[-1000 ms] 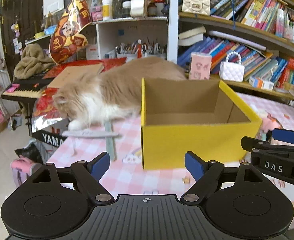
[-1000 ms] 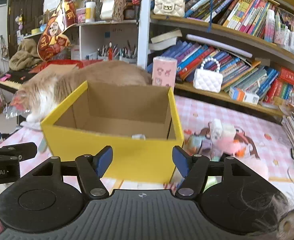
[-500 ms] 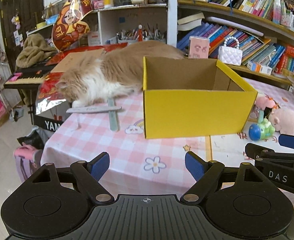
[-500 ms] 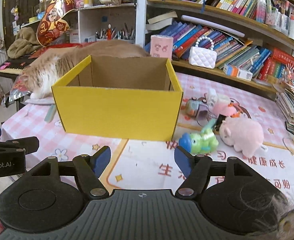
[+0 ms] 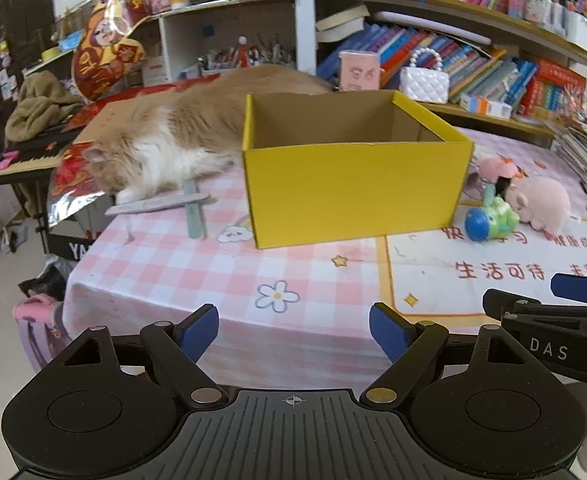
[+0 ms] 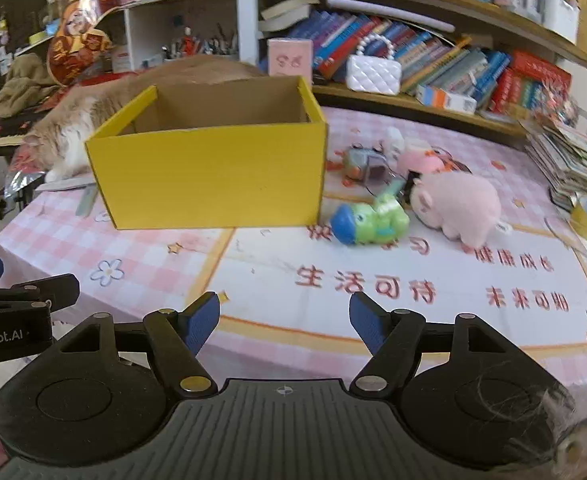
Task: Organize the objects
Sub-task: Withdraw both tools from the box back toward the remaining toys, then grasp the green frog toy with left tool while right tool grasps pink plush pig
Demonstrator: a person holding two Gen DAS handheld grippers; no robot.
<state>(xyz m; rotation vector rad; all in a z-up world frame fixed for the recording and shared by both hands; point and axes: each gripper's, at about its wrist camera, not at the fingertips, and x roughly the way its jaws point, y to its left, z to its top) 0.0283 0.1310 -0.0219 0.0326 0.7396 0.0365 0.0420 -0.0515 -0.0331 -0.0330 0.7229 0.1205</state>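
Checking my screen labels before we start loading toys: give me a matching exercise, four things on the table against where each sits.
Things:
1 yellow box
2 cat
3 green and blue toy
4 pink plush pig

Places:
A lying behind the box's left end
B just right of the box's front corner
C right of the green toy
D open, mid-table

Pairs: 1-D, 2-A, 3-B, 4-C

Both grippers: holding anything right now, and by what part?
Nothing held. Left gripper and right gripper are open and empty, short of the yellow box; the right one's jaws have just been opening.
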